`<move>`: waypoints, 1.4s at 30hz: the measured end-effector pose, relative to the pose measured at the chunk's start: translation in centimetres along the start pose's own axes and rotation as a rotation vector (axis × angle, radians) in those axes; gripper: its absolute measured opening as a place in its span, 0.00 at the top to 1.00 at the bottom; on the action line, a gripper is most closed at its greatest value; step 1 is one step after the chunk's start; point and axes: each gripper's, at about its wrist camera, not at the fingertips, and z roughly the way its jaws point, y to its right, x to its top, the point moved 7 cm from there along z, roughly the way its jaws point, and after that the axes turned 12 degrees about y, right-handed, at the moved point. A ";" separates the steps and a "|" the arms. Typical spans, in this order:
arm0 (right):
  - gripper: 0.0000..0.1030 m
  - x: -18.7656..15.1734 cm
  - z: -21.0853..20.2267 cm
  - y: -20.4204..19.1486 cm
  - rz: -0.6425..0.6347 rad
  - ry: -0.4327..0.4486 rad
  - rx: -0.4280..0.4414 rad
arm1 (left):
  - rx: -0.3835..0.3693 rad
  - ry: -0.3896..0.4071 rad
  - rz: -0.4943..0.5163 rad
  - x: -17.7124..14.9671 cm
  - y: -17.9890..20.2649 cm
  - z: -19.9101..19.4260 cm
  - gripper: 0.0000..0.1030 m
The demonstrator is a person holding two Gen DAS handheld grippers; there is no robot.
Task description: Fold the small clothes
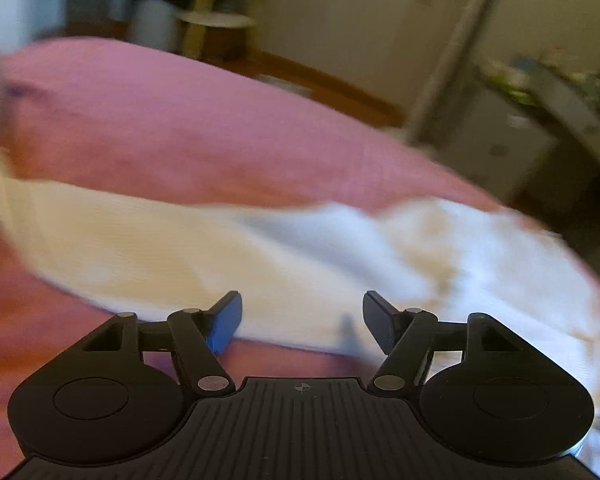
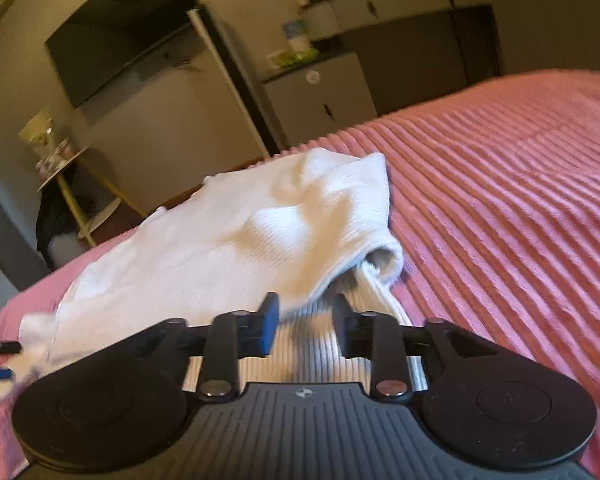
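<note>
- The white garment lies spread across the pink ribbed bedspread, a soft flat surface that lets it be smoothed and creased; in the right wrist view it runs from about 8 o'clock up to 1 o'clock, with one edge rolled over into a loose fold near the centre.
- The right gripper hangs low over the ribbed edge of the cloth at 6 o'clock, fingers partly parted with fabric showing in the gap but not pinched, so it looks released.
- The left gripper has its fingers spread wide and empty above the garment's near border, which stretches from 9 to 3 o'clock in this blurred view.
- Judged from this, both hands are placed at one long edge, likely to take fresh holds for the next fold.
</note>
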 end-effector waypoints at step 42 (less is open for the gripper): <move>0.67 -2.2 -3.6 -1.3 0.047 -0.067 0.088 | -0.373 0.088 0.226 -4.9 19.2 -5.4 0.69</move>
